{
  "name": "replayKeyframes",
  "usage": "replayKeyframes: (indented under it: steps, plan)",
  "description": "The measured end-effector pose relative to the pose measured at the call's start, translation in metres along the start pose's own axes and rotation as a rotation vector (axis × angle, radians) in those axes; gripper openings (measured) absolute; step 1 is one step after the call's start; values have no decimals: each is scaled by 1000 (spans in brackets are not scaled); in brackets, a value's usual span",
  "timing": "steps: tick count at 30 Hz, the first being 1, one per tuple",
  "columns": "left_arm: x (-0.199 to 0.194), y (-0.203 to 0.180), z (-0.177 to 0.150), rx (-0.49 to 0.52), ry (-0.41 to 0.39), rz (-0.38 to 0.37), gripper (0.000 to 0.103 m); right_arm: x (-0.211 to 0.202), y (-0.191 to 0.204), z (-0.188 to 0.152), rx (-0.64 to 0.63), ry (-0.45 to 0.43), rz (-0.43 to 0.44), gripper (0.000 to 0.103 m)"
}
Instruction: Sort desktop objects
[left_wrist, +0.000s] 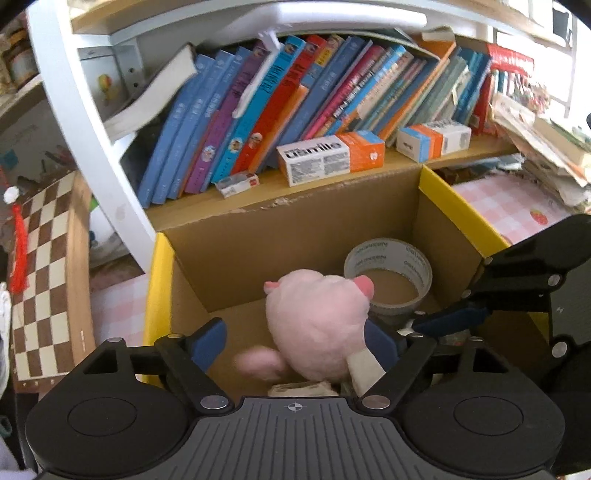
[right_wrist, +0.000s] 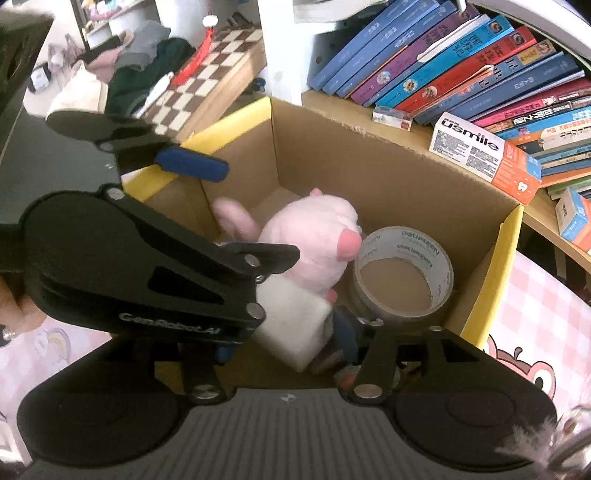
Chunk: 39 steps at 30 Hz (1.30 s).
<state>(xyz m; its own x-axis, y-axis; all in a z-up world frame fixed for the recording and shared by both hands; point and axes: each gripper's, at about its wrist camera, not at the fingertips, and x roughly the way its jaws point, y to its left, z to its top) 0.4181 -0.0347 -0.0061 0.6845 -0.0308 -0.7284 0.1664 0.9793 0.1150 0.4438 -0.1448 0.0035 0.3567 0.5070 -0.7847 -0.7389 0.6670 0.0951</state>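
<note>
A pink plush toy (left_wrist: 317, 325) with a white lower part (right_wrist: 295, 325) stands head-up inside an open cardboard box (left_wrist: 295, 240) with yellow flaps. A grey tape roll (left_wrist: 373, 251) lies beside it in the box's right corner (right_wrist: 402, 240). My left gripper (left_wrist: 295, 343) is open wide with the toy between its fingers, pink fur resting against the right one. My right gripper (right_wrist: 284, 341) reaches in from the right and its fingers close on the toy's white part. In the right wrist view the left gripper's blue finger pad (right_wrist: 192, 164) shows over the box's left flap.
Behind the box is a wooden shelf with leaning books (left_wrist: 280, 92), a white-and-orange carton (left_wrist: 328, 158) and smaller cartons. A chessboard (left_wrist: 37, 277) stands at the left. Pink checked cloth (left_wrist: 506, 206) covers the table, and loose papers (left_wrist: 546, 147) pile at the right.
</note>
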Motion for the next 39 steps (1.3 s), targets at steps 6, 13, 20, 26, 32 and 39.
replayKeyframes:
  steps: [6,13,20,26,32,39]
  plan:
    - [-26,7,-2,-51,-63,16,90,-19,4,-1,19,-60,8,80]
    - [-62,6,-10,-82,-138,31,92,-51,13,-7,32,-147,-23,82]
    - [-104,1,-20,-69,-215,29,95,-87,32,-25,54,-230,-124,83]
    - [-139,-1,-43,-71,-256,42,96,-118,55,-52,105,-298,-221,87]
    - [-168,5,-83,-94,-252,63,99,-135,87,-85,169,-326,-306,89]
    - [-198,5,-134,-112,-224,59,100,-150,129,-127,220,-332,-389,97]
